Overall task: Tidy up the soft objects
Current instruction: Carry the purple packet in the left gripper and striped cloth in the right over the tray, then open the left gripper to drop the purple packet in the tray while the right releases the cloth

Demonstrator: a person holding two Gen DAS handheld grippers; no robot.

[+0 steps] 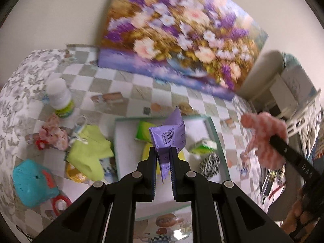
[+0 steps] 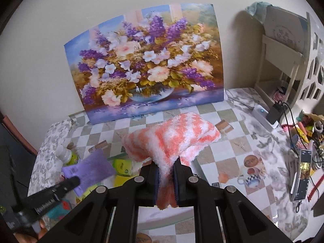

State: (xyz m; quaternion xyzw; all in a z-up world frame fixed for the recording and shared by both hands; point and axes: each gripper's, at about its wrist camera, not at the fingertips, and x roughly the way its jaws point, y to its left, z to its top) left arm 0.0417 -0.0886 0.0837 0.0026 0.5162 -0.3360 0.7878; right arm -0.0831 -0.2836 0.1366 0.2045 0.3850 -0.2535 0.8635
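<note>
The purple packet (image 1: 169, 130) hangs pinched between the narrow jaws of the left gripper (image 1: 163, 156), barcode side up, directly above the shallow white tray (image 1: 215, 133) with the teal rim. Held high and by its lower edge, it clears what already lies in the tray — a green packet (image 1: 144, 130), a small green-and-white box (image 1: 203, 145) and a black-and-white fuzzy piece (image 1: 210, 163).

The right gripper (image 2: 166, 174) is clamped on an orange-and-white fluffy cloth (image 2: 172, 137), whose folded bulk bulges out in front of the fingers; gripping it by one bunched end keeps the loose plush from spilling. In the left wrist view this cloth sits off to the right of the tray, raised above the checked tablecloth (image 1: 129, 85).

Both soft things are airborne, so the tray is likely where they are headed. Left of the tray wait a yellow-green cloth (image 1: 89, 151), a turquoise plush (image 1: 32, 184), a pink floral bundle (image 1: 53, 134) and a white bottle (image 1: 59, 99). A flower painting (image 2: 149, 64) leans against the wall behind.
</note>
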